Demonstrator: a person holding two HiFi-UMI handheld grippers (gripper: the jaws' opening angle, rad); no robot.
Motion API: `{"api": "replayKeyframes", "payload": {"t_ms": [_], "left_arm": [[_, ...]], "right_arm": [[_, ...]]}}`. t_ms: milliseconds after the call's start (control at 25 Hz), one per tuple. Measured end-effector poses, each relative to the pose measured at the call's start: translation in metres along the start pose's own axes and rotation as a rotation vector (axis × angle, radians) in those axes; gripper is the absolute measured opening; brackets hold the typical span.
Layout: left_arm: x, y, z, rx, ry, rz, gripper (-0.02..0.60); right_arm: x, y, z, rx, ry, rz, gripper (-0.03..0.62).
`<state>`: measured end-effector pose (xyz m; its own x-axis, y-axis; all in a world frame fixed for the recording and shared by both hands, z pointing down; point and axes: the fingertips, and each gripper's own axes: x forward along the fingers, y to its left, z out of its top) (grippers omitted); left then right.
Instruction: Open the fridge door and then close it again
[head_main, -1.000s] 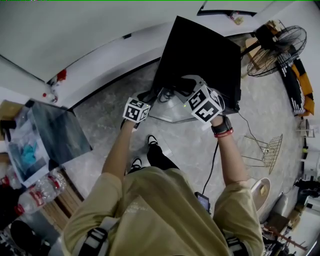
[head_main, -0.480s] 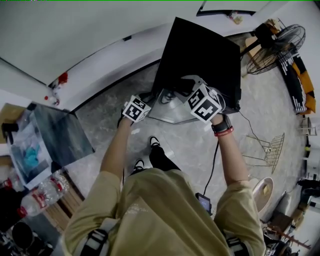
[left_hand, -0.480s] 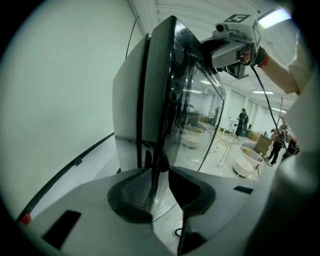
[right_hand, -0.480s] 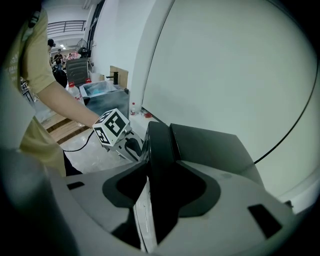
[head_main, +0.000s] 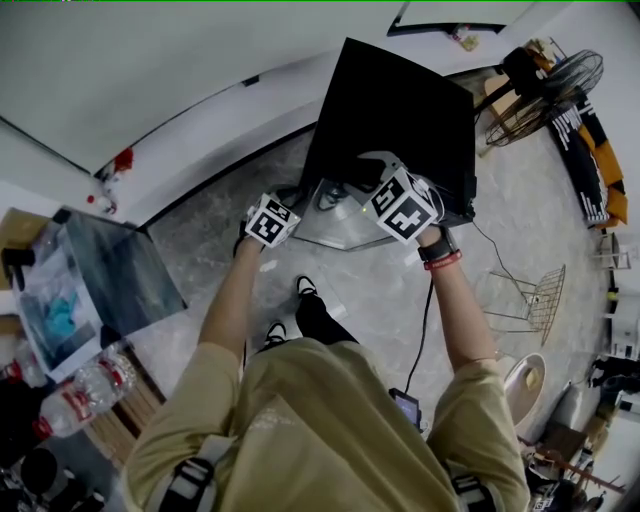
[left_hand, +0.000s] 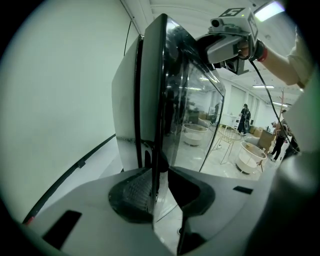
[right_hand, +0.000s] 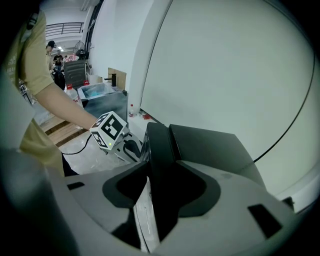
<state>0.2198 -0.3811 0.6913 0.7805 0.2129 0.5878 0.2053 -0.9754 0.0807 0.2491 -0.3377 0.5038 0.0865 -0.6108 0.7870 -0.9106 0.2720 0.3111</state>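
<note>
A black mini fridge (head_main: 390, 110) stands against the white wall, its glossy door (left_hand: 185, 115) facing me. My left gripper (left_hand: 159, 187) straddles the door's black side edge (left_hand: 152, 100). Its jaws have just been closing, and both pads now sit against that edge. A thin dark seam separates the door from the grey fridge body (left_hand: 125, 110). My right gripper (right_hand: 160, 187) sits over the door's top edge (right_hand: 157, 145), shut on it, with a white strip of the door beside the left pad. From above, the left gripper (head_main: 290, 203) is at the door's left corner and the right gripper (head_main: 365, 178) is on its top.
A standing fan (head_main: 545, 95) is at the far right, with a wire basket stand (head_main: 535, 300) nearer. A black cable (head_main: 428, 320) trails over the floor. At the left are a table with a tray (head_main: 90, 290) and water bottles (head_main: 70, 395). My feet (head_main: 300, 285) are just before the fridge.
The left gripper's marker cube has rolled and shifted slightly toward the fridge's left corner. The right gripper stays on the door's top edge.
</note>
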Motion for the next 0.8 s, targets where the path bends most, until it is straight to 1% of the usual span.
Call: {"api": "replayKeyframes", "payload": {"t_ms": [440, 600, 680, 800], "left_arm": [[0.000, -0.002, -0.001, -0.020, 0.006, 0.040, 0.110], [-0.008, -0.009, -0.005, -0.016, 0.010, 0.033, 0.110], [-0.014, -0.017, -0.011, -0.028, -0.002, 0.031, 0.110], [-0.019, -0.023, -0.017, -0.054, -0.010, 0.047, 0.110]], "right_arm": [[0.000, 0.002, -0.001, -0.010, 0.005, -0.014, 0.195], [-0.004, 0.011, 0.000, -0.044, 0.009, 0.001, 0.195], [-0.008, 0.020, 0.000, -0.069, 0.007, 0.014, 0.195], [-0.010, 0.028, 0.000, -0.085, -0.001, 0.016, 0.196]]}}
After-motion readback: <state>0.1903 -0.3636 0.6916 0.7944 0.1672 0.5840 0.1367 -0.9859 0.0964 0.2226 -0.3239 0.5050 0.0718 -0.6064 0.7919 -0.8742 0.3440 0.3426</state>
